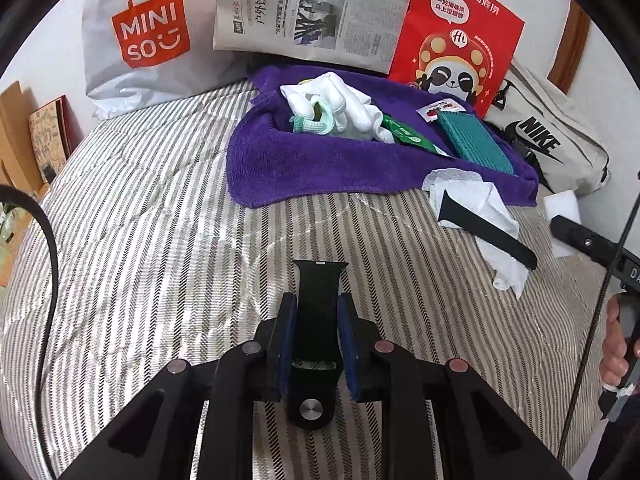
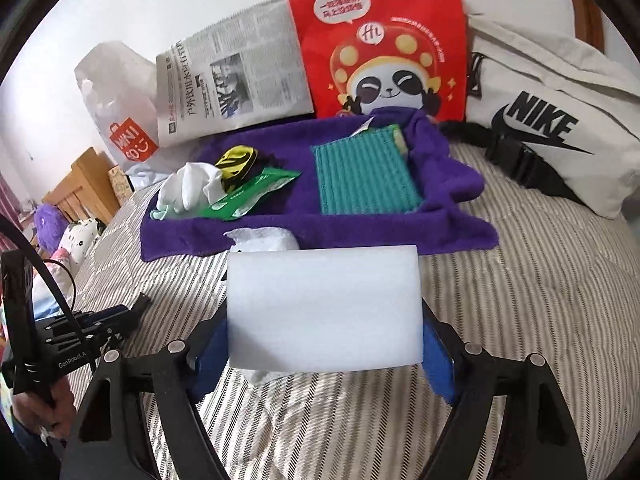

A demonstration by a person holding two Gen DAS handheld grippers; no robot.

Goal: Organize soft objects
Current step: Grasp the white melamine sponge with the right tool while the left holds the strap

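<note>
Left wrist view: low over the striped bed [image 1: 140,240], looking forward along the left gripper [image 1: 318,316] toward the wall; purple towel [image 1: 320,176] mid-distance, slightly right of centre.
Right wrist view: low over the same bed [image 2: 520,280], looking forward along the right gripper [image 2: 324,340]; white sponge [image 2: 324,308] held close fills the centre; towel [image 2: 452,168] nearer than in the left view.
Relative placing: right gripper [image 1: 592,240] shows at the right edge of the left view; left gripper [image 2: 116,314] at the left edge of the right view.
Shared by the 2 views: towel, red bag [image 1: 456,36] [image 2: 380,40], newspaper [image 1: 316,8] [image 2: 232,84], Nike bag [image 1: 548,140] [image 2: 552,120], Miniso bag [image 1: 148,28] [image 2: 120,112].
</note>
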